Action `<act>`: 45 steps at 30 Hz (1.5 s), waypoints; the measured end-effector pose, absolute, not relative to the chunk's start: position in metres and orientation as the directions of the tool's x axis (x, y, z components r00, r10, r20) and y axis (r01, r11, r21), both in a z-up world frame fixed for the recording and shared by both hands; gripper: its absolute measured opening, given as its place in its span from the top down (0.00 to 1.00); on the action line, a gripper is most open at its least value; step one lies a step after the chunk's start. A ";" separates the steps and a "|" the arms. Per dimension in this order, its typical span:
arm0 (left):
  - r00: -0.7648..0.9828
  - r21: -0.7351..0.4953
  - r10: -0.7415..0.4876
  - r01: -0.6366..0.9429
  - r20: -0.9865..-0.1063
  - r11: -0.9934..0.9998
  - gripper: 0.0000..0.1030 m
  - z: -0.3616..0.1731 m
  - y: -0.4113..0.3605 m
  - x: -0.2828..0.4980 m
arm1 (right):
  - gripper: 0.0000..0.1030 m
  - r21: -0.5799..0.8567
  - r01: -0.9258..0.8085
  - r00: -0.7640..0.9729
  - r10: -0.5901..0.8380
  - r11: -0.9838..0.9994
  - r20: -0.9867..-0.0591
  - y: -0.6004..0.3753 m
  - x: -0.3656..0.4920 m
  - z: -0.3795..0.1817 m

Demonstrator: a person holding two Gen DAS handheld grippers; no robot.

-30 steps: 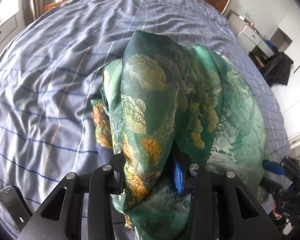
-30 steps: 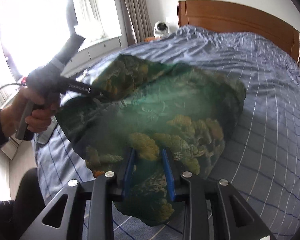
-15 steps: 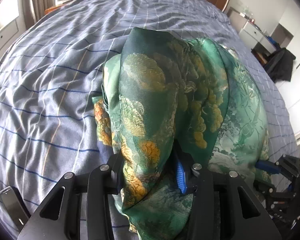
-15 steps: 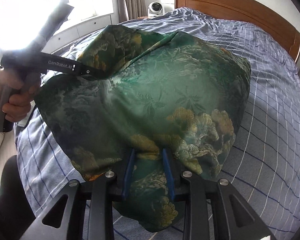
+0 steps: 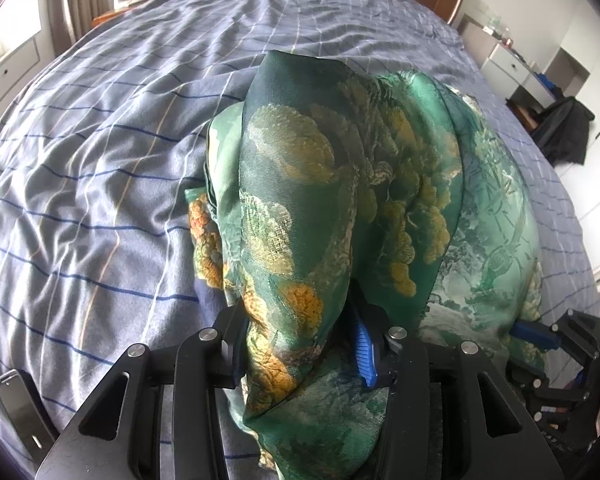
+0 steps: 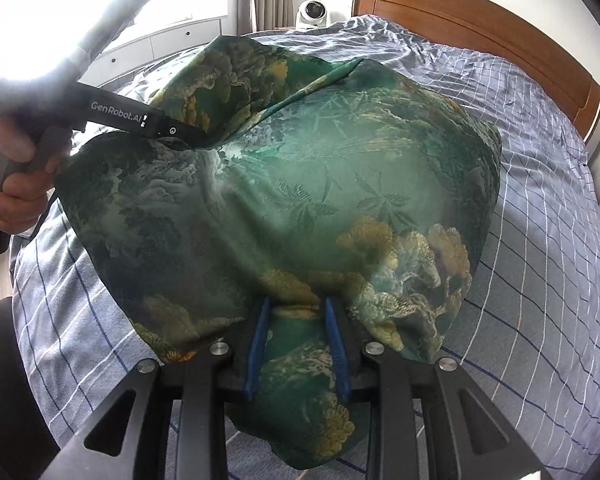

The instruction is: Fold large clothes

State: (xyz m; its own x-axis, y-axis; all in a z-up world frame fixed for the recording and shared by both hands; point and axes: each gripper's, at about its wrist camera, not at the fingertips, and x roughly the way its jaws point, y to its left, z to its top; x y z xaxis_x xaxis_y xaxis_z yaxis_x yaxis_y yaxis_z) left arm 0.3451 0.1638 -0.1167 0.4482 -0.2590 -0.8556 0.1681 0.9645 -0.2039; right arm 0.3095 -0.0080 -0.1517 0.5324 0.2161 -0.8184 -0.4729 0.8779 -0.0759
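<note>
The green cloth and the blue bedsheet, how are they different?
The green cloth is shiny with gold tree patterns; the blue bedsheet is dull with thin checked lines. The cloth hangs bunched from the left gripper and right gripper; the bedsheet lies spread flat. Both are wrinkled.

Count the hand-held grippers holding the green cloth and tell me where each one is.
2. The left hand-held gripper pinches a bunched edge of the green cloth; the right hand-held gripper clamps another edge nearer the bed's foot. None seems hidden.
</note>
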 end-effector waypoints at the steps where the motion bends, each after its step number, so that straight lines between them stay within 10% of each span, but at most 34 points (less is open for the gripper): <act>1: 0.448 -0.205 -0.258 0.165 -0.856 0.965 0.56 -0.118 0.164 0.345 | 0.72 -0.074 -0.472 0.532 0.216 0.879 -0.819 -0.007 0.309 -0.152; 13: 0.469 -0.216 -0.263 0.153 -0.843 0.964 0.55 -0.122 0.167 0.343 | 0.73 0.079 -0.400 0.559 0.311 0.913 -0.768 -0.030 0.393 -0.060; 27: 0.484 -0.215 -0.256 0.140 -0.837 0.967 0.55 -0.126 0.165 0.343 | 0.71 0.110 -0.356 0.531 0.298 0.928 -0.793 -0.036 0.422 -0.109; 31: 0.483 -0.209 -0.251 0.141 -0.839 0.968 0.54 -0.127 0.164 0.342 | 0.32 0.161 -0.294 0.611 0.315 0.942 -0.726 -0.095 0.370 -0.095; 38: 0.490 -0.156 -0.201 0.131 -0.849 0.979 0.53 -0.124 0.156 0.341 | 0.31 0.025 -0.060 0.574 0.055 0.998 -0.817 -0.204 0.333 -0.179; 45: 0.486 -0.136 -0.176 0.117 -0.856 0.984 0.48 -0.124 0.157 0.344 | 0.18 0.099 -0.063 0.618 0.117 0.993 -0.777 -0.233 0.329 -0.209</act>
State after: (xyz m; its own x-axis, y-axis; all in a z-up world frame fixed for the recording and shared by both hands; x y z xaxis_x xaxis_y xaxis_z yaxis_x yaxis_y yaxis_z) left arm 0.3435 0.1566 -0.1241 0.4859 -0.1764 -0.8560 0.1172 0.9837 -0.1362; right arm 0.3289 -0.2334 -0.2094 0.6183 0.1168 -0.7772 -0.0634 0.9931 0.0988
